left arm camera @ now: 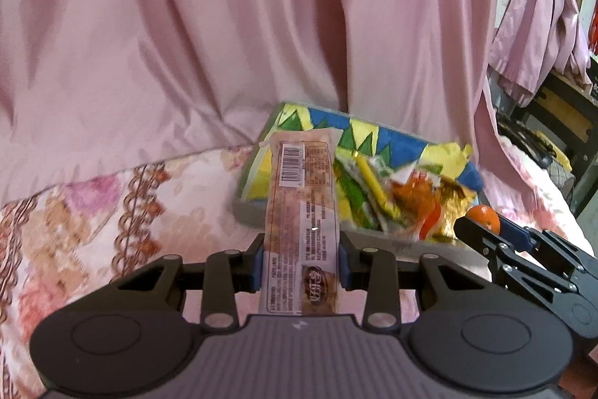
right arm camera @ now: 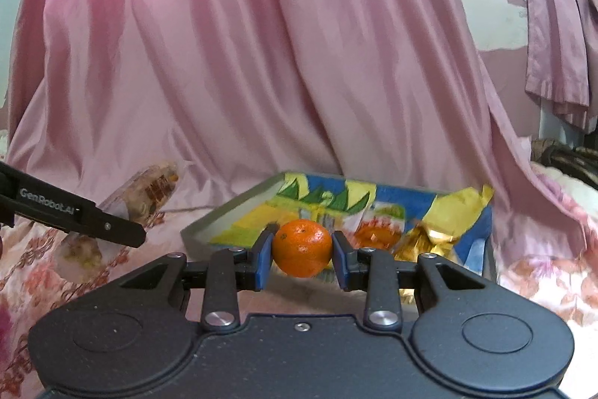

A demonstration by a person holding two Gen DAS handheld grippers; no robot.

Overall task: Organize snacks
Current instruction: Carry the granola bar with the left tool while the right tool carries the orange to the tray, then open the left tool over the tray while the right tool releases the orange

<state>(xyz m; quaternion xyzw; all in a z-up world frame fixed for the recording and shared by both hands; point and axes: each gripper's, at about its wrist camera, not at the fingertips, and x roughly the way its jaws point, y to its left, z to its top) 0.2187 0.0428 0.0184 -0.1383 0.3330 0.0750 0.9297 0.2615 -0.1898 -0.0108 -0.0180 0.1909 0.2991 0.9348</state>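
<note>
1. A pink curtain [left arm camera: 224, 25] hangs behind a bed [left arm camera: 74, 212] with a floral cover, which carries everything here.
2. A shallow box [right arm camera: 209, 223] with a yellow, blue and green lining lies on the bed, just ahead of both grippers; loose snack wrappers [left arm camera: 411, 197] already sit inside it.
3. The left gripper [left arm camera: 302, 260] pinches a long clear snack packet [left arm camera: 302, 197] near its lower end. The packet's long axis points forward, away from the gripper, and its far end reaches over the box's near left part.
4. The right gripper [right arm camera: 302, 258] is closed on a mandarin [right arm camera: 302, 247], held at the box's near edge. I judge the right gripper the nearer to a drop, needing only a short advance.
</note>
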